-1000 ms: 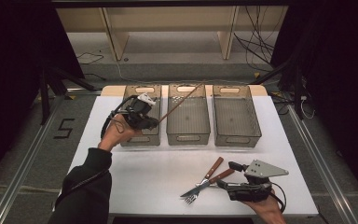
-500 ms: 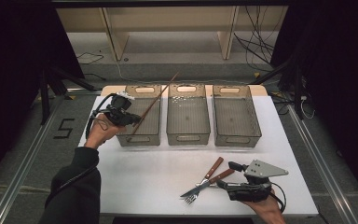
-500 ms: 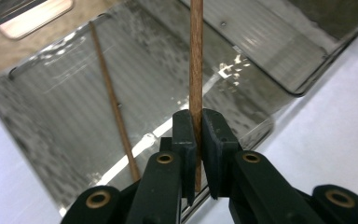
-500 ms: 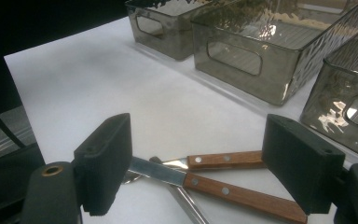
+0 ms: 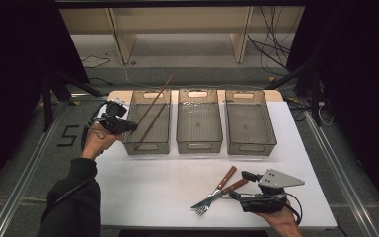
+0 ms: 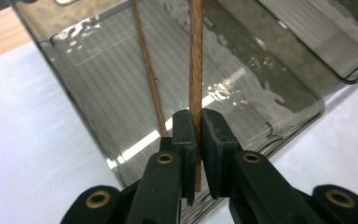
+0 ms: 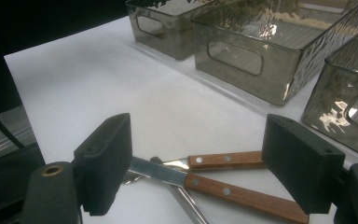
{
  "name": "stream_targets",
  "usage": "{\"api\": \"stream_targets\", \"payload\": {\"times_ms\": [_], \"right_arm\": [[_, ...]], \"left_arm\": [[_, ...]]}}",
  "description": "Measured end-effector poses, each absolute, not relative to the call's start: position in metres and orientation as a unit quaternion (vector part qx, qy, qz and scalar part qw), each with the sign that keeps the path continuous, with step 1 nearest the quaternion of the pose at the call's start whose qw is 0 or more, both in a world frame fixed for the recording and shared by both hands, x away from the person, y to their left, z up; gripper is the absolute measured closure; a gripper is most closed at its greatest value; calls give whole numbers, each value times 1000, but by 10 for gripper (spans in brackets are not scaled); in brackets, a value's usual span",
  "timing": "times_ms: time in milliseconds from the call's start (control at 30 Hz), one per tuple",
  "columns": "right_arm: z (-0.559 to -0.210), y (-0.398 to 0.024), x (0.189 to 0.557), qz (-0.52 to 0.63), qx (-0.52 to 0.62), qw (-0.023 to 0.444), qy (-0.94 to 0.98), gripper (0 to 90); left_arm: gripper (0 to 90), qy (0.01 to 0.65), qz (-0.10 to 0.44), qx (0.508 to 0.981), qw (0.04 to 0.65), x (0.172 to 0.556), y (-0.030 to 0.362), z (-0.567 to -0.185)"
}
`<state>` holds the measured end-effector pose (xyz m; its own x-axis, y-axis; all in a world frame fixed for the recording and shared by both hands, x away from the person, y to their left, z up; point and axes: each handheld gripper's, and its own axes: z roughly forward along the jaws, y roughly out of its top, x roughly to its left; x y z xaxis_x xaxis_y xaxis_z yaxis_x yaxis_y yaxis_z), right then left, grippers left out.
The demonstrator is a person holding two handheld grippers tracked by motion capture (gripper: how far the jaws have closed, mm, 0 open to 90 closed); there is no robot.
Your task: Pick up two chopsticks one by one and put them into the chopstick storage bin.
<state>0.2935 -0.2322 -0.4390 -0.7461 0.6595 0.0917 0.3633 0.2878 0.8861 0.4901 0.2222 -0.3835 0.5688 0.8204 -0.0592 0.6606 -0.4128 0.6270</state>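
My left gripper (image 5: 124, 126) hovers at the left rim of the left clear bin (image 5: 147, 147). It is shut on a thin wooden chopstick (image 6: 196, 70), which slants up and away over that bin (image 6: 261, 60). A second chopstick (image 6: 147, 70) lies inside the same bin. At the front right, my right gripper (image 5: 240, 185) stands open and low over the table. Its wide jaws flank a wooden-handled knife (image 7: 242, 193) and a wooden-handled fork (image 7: 223, 160) that lie crossed; the pads touch neither.
A middle bin (image 5: 199, 145) and a right bin (image 5: 250, 147) stand in a row beside the left one, both showing nothing inside. The white table (image 5: 153, 187) has free room in front of the bins. Shelving and cables lie beyond the far edge.
My left gripper has carried the chopstick leftward, from over the left and middle bins to the left bin's left rim. The right gripper has stayed put.
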Motion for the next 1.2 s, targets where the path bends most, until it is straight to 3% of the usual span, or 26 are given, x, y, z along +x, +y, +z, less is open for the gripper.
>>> {"api": "stream_targets", "payload": {"times_ms": [867, 1100, 1200], "right_arm": [[-439, -232, 294, 502, 323, 148, 789, 252], [-439, -232, 294, 502, 324, 148, 788, 252], [-439, -232, 294, 501, 324, 148, 789, 252]], "left_arm": [[818, 514, 123, 804, 272, 496, 230, -403], [491, 520, 108, 796, 290, 495, 226, -395], [415, 514, 101, 795, 307, 491, 223, -391]]}}
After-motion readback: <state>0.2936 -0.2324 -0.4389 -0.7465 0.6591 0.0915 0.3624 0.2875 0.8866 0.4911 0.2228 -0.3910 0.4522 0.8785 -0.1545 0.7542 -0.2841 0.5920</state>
